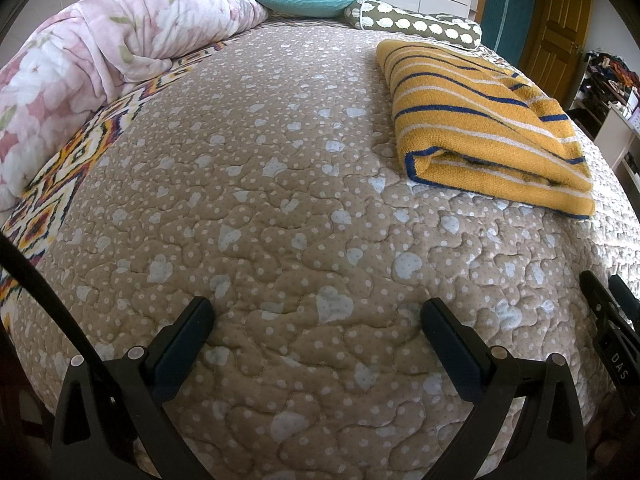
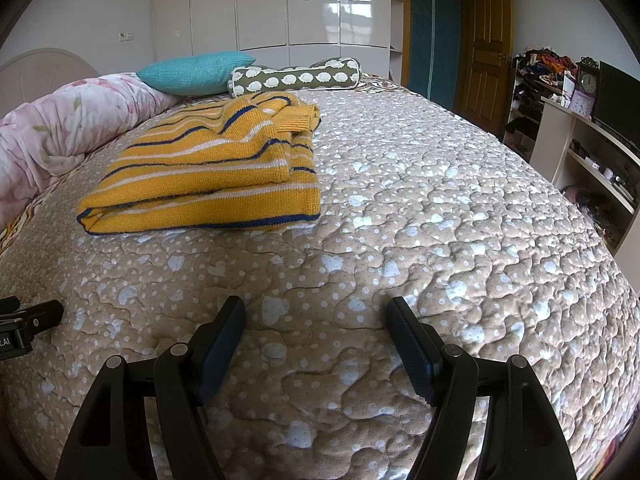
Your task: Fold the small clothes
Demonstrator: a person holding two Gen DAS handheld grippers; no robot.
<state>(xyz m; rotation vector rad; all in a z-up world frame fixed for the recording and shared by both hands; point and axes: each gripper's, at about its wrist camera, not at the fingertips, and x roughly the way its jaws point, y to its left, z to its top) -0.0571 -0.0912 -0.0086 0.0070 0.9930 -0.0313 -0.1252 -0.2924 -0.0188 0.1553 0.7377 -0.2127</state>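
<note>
Both grippers' fingers spread, empty, folded sweater (image 2: 208, 168) inner layers hidden.

Your right claw (image 1: 612, 304) shows only as a sliver at the left wrist view's right edge, and your left claw (image 2: 28, 320) is likewise cut off at the right wrist view's left edge. The sweater's (image 2: 208, 168) inner folded layers are hidden. The shelf clutter (image 2: 540, 64) is too small to identify.
</note>
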